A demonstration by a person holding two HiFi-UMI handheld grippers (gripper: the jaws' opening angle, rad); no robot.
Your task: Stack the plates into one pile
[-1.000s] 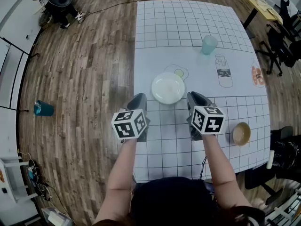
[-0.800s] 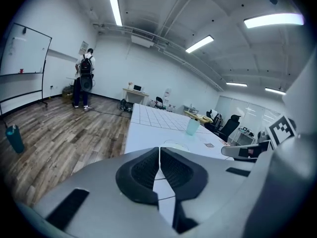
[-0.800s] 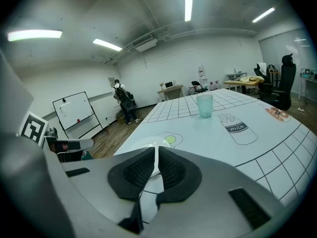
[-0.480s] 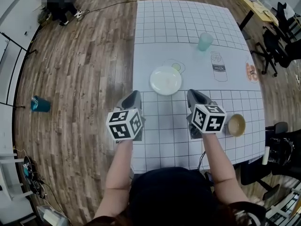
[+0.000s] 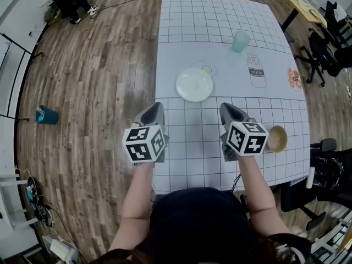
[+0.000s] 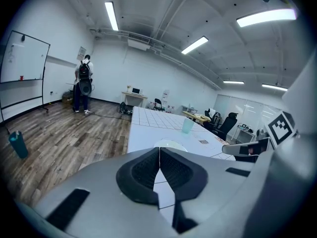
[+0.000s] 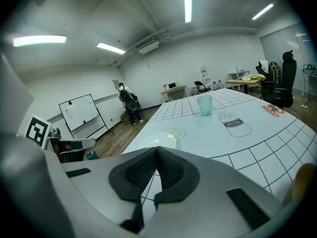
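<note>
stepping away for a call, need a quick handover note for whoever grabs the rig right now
Left tool: shut, empty, over the table's left edge.
Right tool: shut, empty, just left of the brown dish.
White plate: mid-table, ahead of both tools; one plate or a pile, cannot tell. Teal cup stands farther back.
Done: no other white plate lies loose.
Left: if the brown dish counts as a plate, it is not yet stacked.

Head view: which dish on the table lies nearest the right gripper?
The brown dish, just right of the right gripper; the white plate and pale green cup lie farther ahead.
</note>
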